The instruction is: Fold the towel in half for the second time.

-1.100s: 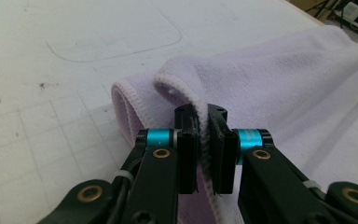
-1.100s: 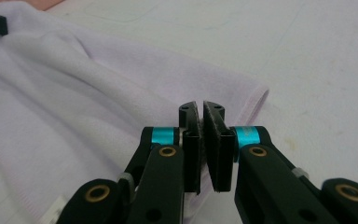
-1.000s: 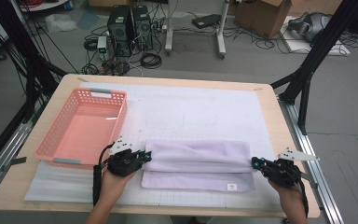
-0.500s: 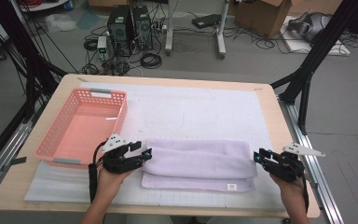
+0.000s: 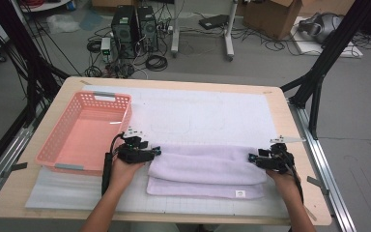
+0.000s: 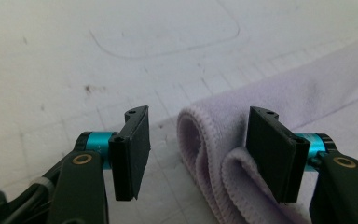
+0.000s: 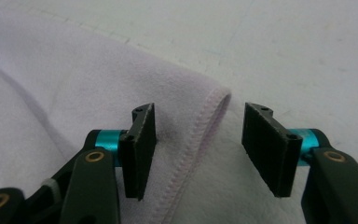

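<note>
While both grippers' fingers (image 6: 130, 151) stand released, the folded towel (image 5: 205, 165) lies lengthwise left-to-right.

The pale wooden tabletop (image 5: 297, 145) carries a white gridded mat (image 5: 203, 116) (basket at nine o'clock); a folded lilac fleece towel (image 5: 205, 166) lies at six.

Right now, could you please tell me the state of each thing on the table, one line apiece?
Lilac towel: folded over lengthwise, flat on the mat, gripped by nothing.
Left gripper: open, jaws just been opening, the towel's folded end between them, unpressed.
Right gripper: open, jaws just been opening, the towel's hemmed corner between them, unpressed.
Pink basket: upright, empty.
White mat: spread flat on the table.
</note>
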A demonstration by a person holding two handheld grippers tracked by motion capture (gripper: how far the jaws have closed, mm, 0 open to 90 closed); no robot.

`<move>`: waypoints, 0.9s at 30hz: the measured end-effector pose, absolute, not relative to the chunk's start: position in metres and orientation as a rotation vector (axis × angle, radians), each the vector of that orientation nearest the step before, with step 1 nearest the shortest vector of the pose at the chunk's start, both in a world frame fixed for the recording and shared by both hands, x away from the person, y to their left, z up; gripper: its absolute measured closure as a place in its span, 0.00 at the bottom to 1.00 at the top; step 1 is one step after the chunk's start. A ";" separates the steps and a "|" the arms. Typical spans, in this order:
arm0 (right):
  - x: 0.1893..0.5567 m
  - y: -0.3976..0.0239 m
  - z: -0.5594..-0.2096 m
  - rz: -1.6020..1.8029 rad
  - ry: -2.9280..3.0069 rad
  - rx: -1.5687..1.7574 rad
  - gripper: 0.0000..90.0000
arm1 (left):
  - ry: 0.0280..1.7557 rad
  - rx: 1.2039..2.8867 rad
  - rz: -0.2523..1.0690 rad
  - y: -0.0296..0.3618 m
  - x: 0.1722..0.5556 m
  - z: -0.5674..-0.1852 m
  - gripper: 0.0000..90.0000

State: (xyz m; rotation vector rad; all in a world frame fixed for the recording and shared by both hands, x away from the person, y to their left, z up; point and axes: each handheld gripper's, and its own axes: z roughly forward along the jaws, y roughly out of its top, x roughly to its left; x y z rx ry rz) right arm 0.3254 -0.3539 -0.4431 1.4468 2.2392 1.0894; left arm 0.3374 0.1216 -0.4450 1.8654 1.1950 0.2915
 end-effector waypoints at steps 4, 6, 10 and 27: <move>0.323 -0.352 -0.444 1.093 2.250 1.429 0.69 | 1.179 1.876 0.248 0.118 0.337 -0.449 0.53; 0.323 -0.353 -0.444 1.125 2.261 1.459 0.83 | 1.161 1.877 0.294 0.116 0.333 -0.452 0.57; 0.320 -0.353 -0.444 1.158 2.241 1.451 0.94 | 1.165 1.862 0.281 0.115 0.333 -0.451 0.84; 0.371 -0.352 -0.438 1.188 2.046 1.491 0.95 | 1.279 1.748 0.377 0.108 0.387 -0.440 0.87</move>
